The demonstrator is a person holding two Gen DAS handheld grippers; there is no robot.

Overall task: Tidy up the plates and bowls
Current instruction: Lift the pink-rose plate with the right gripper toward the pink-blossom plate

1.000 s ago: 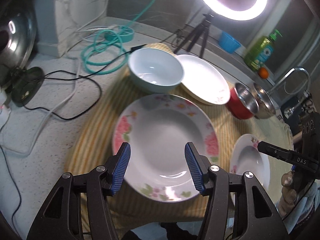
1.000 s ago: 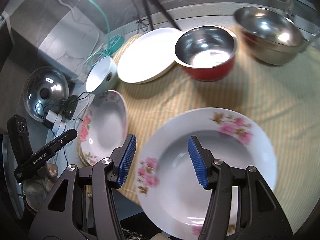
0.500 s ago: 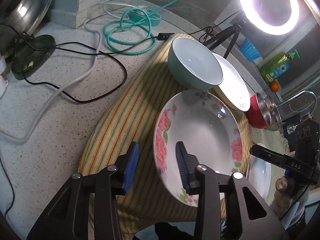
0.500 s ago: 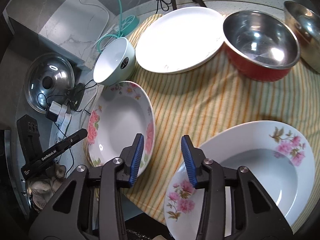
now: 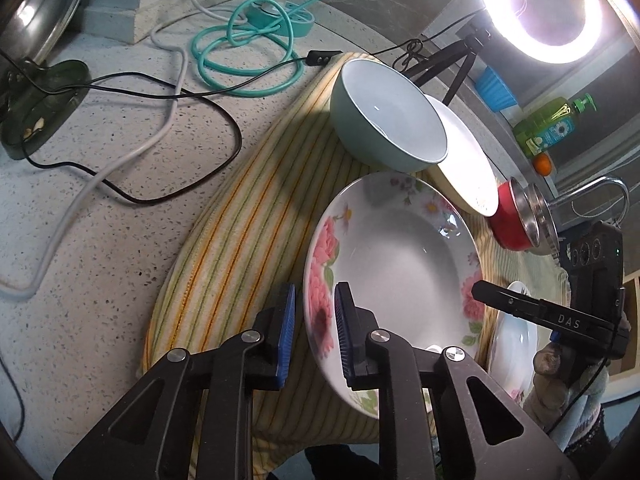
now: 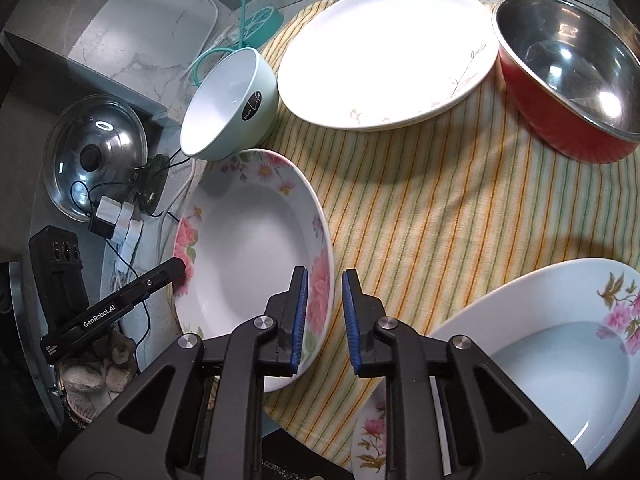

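A deep floral plate (image 5: pixel 400 264) lies on the striped cloth (image 5: pixel 240 240); it also shows in the right wrist view (image 6: pixel 248 248). My left gripper (image 5: pixel 314 324) straddles its left rim, jaws narrowed with a gap left. My right gripper (image 6: pixel 324 316) straddles the same plate's right rim, also narrowed. A second floral plate (image 6: pixel 560 360) lies at the lower right. A pale green bowl (image 5: pixel 388 116), a white flat plate (image 6: pixel 384 52) and a red steel-lined bowl (image 6: pixel 568 80) stand further back.
Cables (image 5: pixel 152 92), a teal hose (image 5: pixel 248 48) and a glass pot lid (image 6: pixel 96 156) lie on the speckled counter to the left. A ring light (image 5: pixel 548 8) on a tripod, a soap bottle (image 5: pixel 548 128) and a tap (image 5: pixel 592 196) stand at the back.
Both grippers have narrowed their jaws and moved to opposite rims of the left floral plate. The right gripper has left the second floral plate.
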